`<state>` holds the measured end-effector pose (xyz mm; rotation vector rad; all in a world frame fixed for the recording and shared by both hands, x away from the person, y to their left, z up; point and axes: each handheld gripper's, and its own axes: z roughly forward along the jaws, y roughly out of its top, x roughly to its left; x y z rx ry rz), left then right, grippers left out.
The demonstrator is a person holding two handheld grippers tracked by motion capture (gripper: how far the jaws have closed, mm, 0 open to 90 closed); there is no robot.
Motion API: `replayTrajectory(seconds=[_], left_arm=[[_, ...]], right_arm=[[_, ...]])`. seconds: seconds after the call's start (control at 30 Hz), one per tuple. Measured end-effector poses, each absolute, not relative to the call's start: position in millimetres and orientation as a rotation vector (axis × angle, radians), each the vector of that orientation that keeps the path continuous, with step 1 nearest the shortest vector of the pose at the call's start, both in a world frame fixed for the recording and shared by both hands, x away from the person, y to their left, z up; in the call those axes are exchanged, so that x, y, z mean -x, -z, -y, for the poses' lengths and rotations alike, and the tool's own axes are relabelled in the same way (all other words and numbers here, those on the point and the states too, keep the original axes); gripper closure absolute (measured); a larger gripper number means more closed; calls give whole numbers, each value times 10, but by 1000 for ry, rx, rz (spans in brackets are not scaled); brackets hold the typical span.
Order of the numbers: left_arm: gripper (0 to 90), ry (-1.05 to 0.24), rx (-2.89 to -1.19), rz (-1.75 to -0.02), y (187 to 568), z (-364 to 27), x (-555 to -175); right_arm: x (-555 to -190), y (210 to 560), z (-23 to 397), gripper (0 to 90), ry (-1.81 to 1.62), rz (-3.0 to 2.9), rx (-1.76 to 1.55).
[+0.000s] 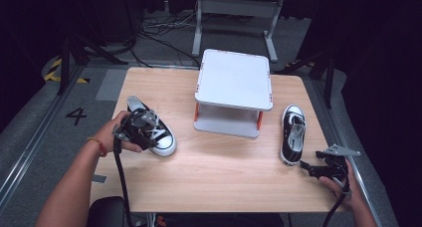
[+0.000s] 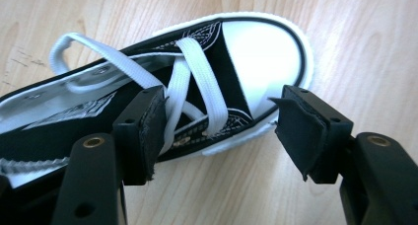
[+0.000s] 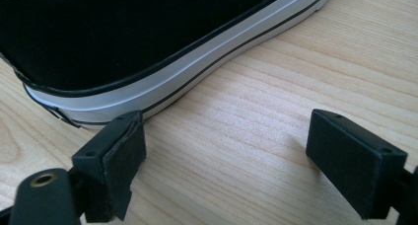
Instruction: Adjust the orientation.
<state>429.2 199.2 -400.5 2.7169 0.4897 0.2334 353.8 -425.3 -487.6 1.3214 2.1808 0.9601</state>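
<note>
Right gripper [image 1: 312, 168]: lower right of the high view, jaws spread with nothing between them, just short of the right shoe [image 1: 292, 134].
Left gripper [image 1: 149, 132]: centre left, jaws released astride the left shoe [image 1: 152, 126], one pad at the laces [image 2: 194, 82], one outside the sole.
Rack [image 1: 234, 92]: upper centre, between the shoes.
Advice: likely best to centre the pads across the shoe's width before clenching, clear of loose laces.

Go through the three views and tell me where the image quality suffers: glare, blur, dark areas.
High view: the table is evenly lit, the surroundings fall into near black. Left gripper view: the white toe cap of the left shoe is blown out by glare, and the near jaws look soft. Right gripper view: the right shoe is an almost featureless black, its sole rim slightly blurred; the wood grain is sharp.
</note>
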Motion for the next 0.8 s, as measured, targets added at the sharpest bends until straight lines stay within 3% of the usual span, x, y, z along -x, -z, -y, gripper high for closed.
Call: replayTrajectory(seconds=[0.13, 0.3, 0.43, 0.47, 0.73, 0.8], left_arm=[[379, -234, -2727, -462, 4101, -1914, -4290], [485, -197, -2721, -415, 4129, -1888, -4282], [722, -243, -2716, -386, 4104, -1863, -4284], [865, -273, -2708, -406, 4093, -1854, -4297], [882, -265, -2672, -436, 4040, -1750, -4308], [882, -197, -2654, -400, 4006, -1606, -4257]], right_arm=[[-3537, 4876, 4253, 153, -961, -2181, -1320], [-3535, 4876, 4253, 153, -961, -2183, -1318], [-3534, 4876, 4253, 153, -961, -2183, -1317], [-3534, 4876, 4254, 153, -961, -2183, -1317], [-3534, 4876, 4254, 153, -962, -2184, -1318], [-3535, 4876, 4254, 153, -962, -2184, -1318]])
